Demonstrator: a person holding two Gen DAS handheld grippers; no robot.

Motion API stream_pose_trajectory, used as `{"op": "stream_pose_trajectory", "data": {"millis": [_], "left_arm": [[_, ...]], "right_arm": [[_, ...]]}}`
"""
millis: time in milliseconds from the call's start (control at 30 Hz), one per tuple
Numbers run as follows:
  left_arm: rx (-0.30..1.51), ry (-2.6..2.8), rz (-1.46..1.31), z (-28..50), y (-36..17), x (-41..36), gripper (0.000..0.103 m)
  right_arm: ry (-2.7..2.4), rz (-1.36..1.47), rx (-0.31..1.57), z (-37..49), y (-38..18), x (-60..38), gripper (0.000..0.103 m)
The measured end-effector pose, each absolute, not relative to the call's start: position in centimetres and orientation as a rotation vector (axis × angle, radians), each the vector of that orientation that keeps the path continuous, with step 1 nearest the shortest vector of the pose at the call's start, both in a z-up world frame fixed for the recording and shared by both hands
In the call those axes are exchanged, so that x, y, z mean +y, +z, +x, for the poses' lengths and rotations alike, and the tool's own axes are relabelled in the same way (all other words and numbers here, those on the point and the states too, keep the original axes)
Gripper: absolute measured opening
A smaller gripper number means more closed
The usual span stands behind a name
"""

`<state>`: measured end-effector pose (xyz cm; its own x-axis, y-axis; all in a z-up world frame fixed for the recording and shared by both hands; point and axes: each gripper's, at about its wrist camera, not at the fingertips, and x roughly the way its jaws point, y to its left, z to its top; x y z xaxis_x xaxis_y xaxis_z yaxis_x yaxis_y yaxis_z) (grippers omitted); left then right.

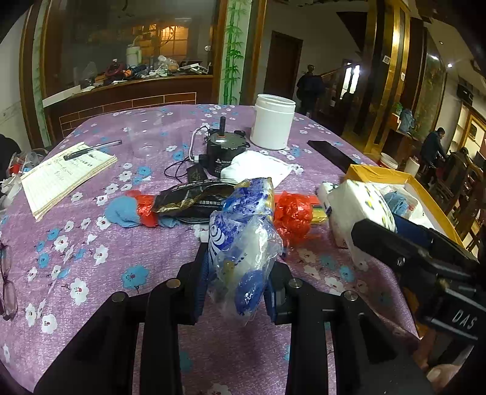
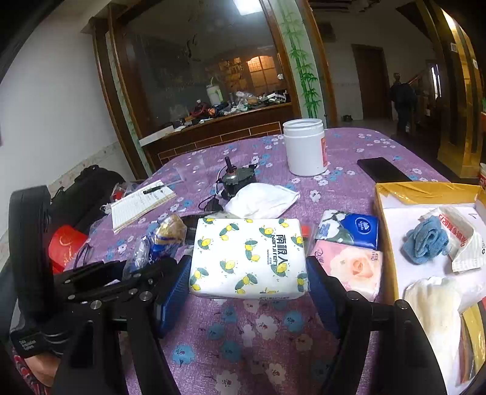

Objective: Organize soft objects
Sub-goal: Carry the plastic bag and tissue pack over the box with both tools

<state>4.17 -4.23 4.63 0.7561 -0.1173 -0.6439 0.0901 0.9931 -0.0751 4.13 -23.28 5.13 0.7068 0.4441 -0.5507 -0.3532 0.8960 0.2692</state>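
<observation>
Left claw (image 1: 235, 282) grips a plastic bag (image 1: 243, 258), right claw (image 2: 247, 284) clamps a tissue pack (image 2: 247, 258); the box (image 2: 391, 243) is part-filled, with more on the bench (image 2: 243, 334).

Dim indoor lighting; a ceiling panel (image 2: 247, 6) glows overhead. Strong fisheye curvature bends the edges, corners vignette black, and background detail is soft.

Purple floral tablecloth (image 2: 243, 334); white lemon-print tissue pack (image 2: 247, 258); blue cloth (image 2: 425, 240).
</observation>
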Motion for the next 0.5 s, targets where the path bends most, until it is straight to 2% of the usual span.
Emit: {"op": "stream_pose_trajectory", "data": {"millis": [500], "left_arm": [[0.691, -0.211, -0.025, 3.8, 5.4, -6.5, 0.028]], "right_arm": [[0.399, 0.188, 0.619, 2.9, 6.4, -25.6, 0.074]]}}
